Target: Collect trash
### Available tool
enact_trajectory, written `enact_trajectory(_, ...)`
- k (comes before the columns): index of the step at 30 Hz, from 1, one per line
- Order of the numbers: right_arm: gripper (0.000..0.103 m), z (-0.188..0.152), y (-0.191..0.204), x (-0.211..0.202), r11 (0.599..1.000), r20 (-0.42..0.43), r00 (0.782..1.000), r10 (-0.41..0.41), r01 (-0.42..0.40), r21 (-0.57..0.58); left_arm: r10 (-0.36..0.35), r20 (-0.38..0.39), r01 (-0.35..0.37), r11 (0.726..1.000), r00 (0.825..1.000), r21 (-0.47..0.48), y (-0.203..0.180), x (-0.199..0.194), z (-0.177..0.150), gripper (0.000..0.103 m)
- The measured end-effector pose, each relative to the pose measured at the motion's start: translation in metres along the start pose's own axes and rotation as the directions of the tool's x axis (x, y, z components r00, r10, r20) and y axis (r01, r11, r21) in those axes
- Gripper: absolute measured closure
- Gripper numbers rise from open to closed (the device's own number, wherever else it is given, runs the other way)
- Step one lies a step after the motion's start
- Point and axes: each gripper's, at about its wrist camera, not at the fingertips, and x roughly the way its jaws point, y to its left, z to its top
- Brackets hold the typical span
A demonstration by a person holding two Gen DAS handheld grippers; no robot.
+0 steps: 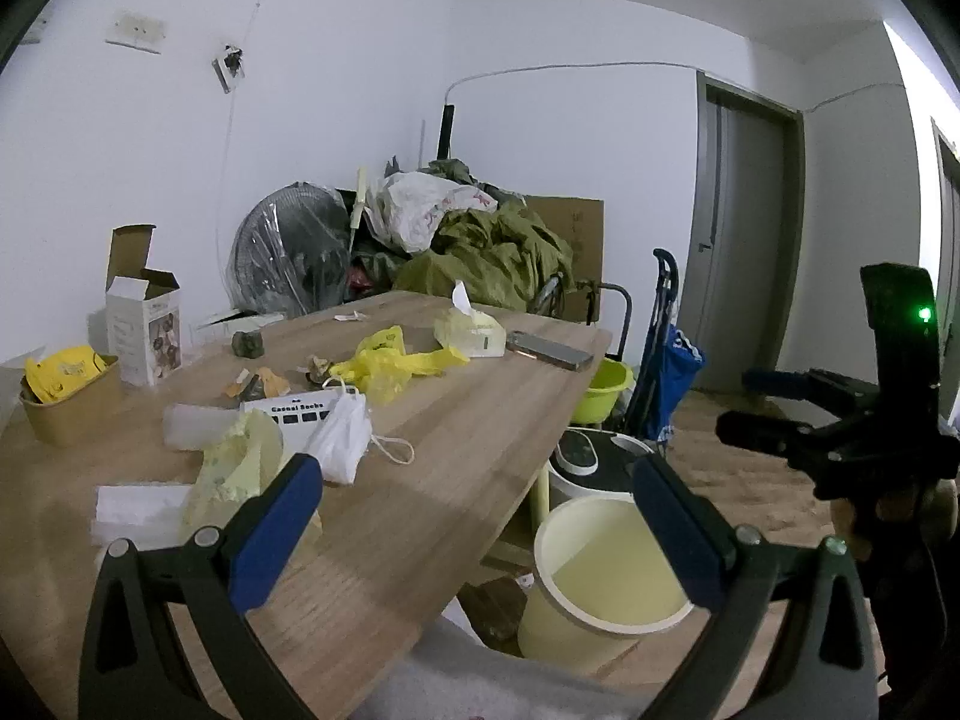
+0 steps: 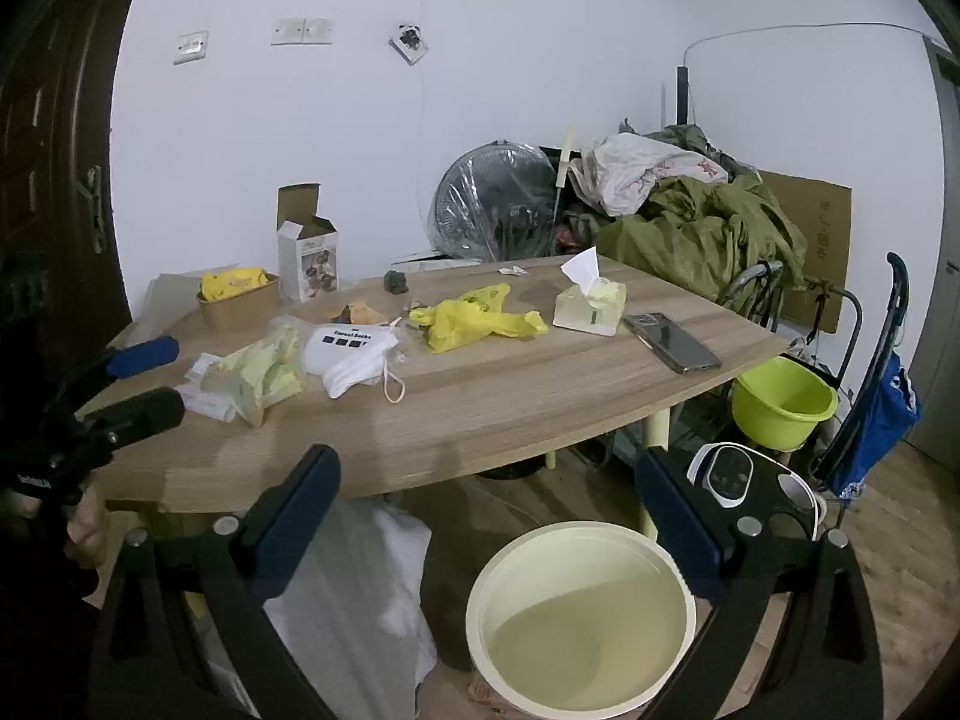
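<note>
While both tools hang spread and empty, the left tool (image 1: 474, 516) nearest the white bag (image 1: 339, 438) and the right tool (image 2: 486, 510) above the bin (image 2: 579, 612), the phone (image 2: 672, 340) beyond probably risks being grabbed as trash.

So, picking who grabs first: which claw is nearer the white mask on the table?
Left. The left claw hangs open just short of the mask, over the table edge. The right claw is open off the table, above the bin.
</note>
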Motion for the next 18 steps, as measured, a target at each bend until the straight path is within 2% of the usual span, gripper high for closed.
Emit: enact_trajectory(18,0.005,0.0002,0.0016,0.0027,1.0,-0.004,1.0,0.0,0.0,0.006,0.006,0.013,-0.006,1.0,1.0,0.001,0.0015,0.0002,0.0006,0.0)
